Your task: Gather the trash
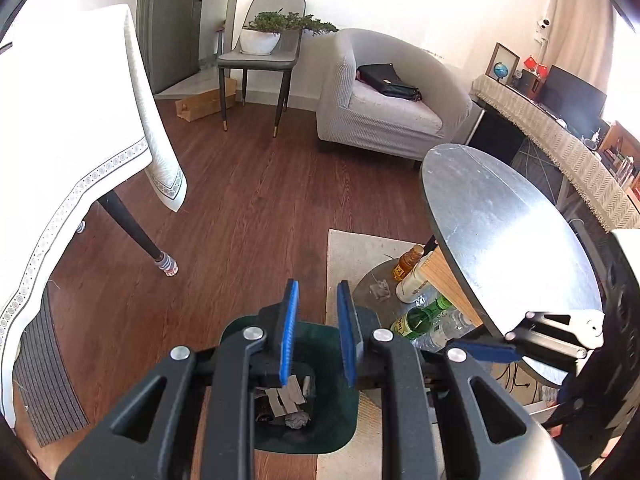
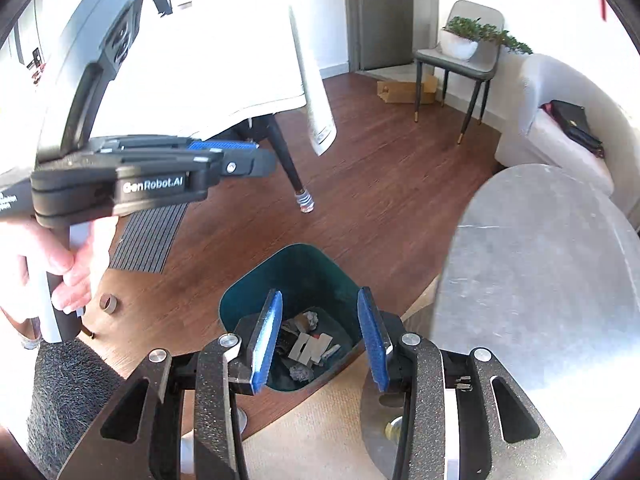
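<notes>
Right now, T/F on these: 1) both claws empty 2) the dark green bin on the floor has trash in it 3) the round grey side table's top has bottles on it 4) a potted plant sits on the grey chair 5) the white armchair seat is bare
1. Both the left claw and the right claw hold nothing: true.
2. The dark green plastic bin holds paper scraps: true.
3. False: the round grey side table has a bare top; the green glass bottle lies under it.
4. The white-potted plant sits on the grey chair: true.
5. False: a black bag lies on the white armchair.
</notes>
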